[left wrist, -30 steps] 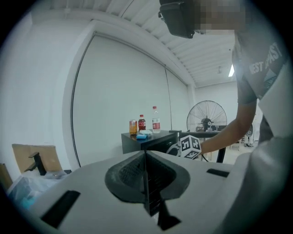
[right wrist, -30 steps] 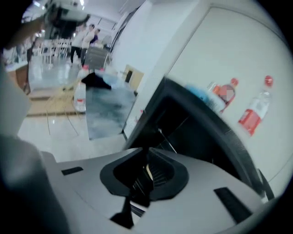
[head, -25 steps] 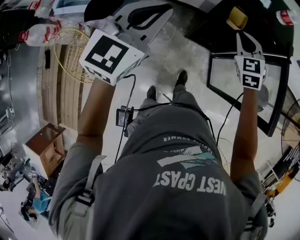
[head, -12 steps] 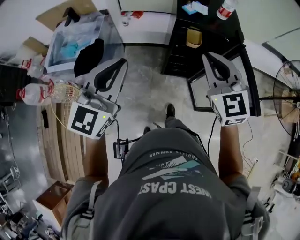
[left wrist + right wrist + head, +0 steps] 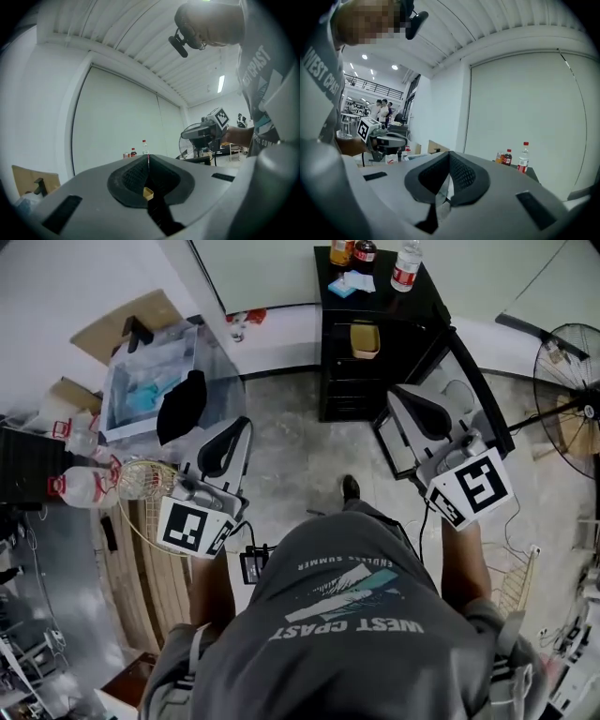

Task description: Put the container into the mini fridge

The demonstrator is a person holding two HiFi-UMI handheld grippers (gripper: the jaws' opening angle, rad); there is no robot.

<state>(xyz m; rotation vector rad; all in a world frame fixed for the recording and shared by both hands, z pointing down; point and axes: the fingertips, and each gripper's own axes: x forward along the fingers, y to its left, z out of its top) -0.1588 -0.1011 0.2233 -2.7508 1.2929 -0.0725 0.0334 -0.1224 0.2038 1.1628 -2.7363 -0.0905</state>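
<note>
Grey shirt (image 5: 347,615) reads "WEST COAST" — left gripper (image 5: 245,422), right gripper (image 5: 395,391): jaws together, empty.

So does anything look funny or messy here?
Nothing looks spilled or broken. The only odd bit: the mini fridge has its door hanging wide open, with the yellow container seemingly on a shelf inside.

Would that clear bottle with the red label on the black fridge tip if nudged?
Probably: the bottle looks tall and narrow, standing upright on the fridge top. Its clear plastic look suggests lightness, though how full it is can't be told.
</note>
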